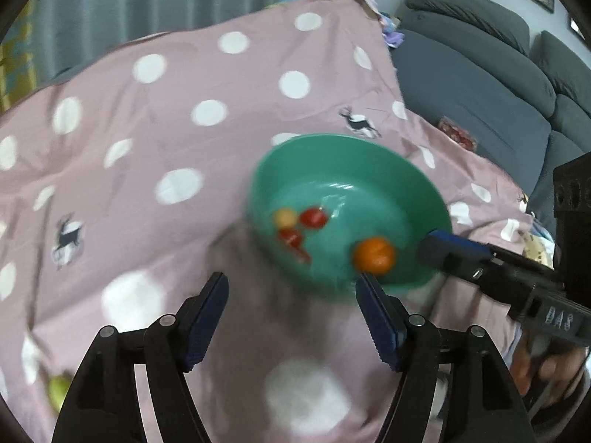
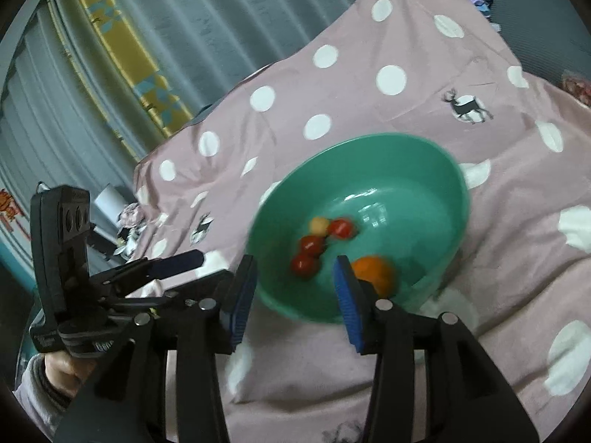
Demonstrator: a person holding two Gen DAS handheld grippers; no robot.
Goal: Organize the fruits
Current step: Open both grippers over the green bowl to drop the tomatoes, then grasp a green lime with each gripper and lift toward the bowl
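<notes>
Bowl: green bowl [image 1: 369, 170] sits on the pink polka-dot sheet [image 1: 147, 129], at about 1 o'clock from the left tongs in the left wrist view.
Fruit in bowl: an orange [image 1: 373, 254] lies near the rim at 5 o'clock; two red tomatoes [image 1: 314, 217] and a pale yellow one [image 1: 284, 217] cluster at the bowl's 9 o'clock side (a third red one shows in the right wrist view [image 2: 303, 264]).
Left tongs [image 1: 291, 297]: jaws well apart, nothing between them, over the sheet just short of the bowl.
Right tongs [image 2: 295, 277]: jaws partly apart, gripping nothing; the bowl's near rim shows through the gap.
Other fruit: a green piece [image 1: 59, 391] at 7 o'clock on the sheet (blurred, kind unclear).
Background: grey sofa [image 1: 480, 85] at 2 o'clock, curtain [image 2: 184, 18] behind.
</notes>
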